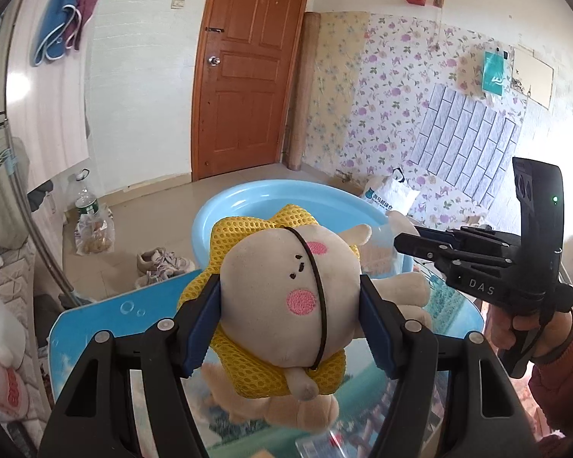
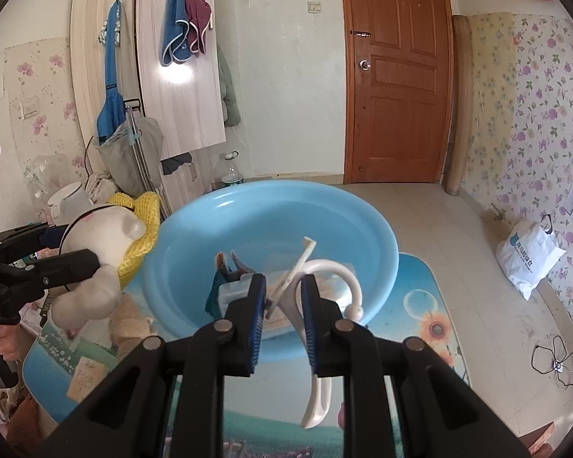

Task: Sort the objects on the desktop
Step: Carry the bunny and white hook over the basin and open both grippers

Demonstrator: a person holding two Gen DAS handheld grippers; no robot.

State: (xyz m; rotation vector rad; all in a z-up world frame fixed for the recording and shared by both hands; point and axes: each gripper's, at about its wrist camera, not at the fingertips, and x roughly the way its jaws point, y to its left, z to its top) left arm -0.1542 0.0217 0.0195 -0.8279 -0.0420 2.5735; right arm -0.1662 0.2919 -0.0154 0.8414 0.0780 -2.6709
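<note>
My left gripper point(image 1: 290, 305) is shut on a beige plush toy point(image 1: 279, 267) with pink cheeks and a yellow mesh collar, pressing its head from both sides above the blue picture-printed table point(image 1: 95, 324). In the right wrist view the same plush toy point(image 2: 103, 236) hangs in the left gripper point(image 2: 82, 248) just left of the light blue basin point(image 2: 324, 206). My right gripper point(image 2: 284, 290) is shut on a white plastic hook point(image 2: 336, 267) over the basin's near rim. The right gripper point(image 1: 401, 242) also shows beside the blue basin point(image 1: 225, 206).
Clear packets and a dark green item point(image 2: 214, 297) lie inside the basin. A paper note point(image 2: 86, 378) sits on the table. On the floor are shoes point(image 1: 164, 263), a water bottle point(image 1: 84, 198), a white shopping bag point(image 2: 527, 259) and cables point(image 2: 554, 358).
</note>
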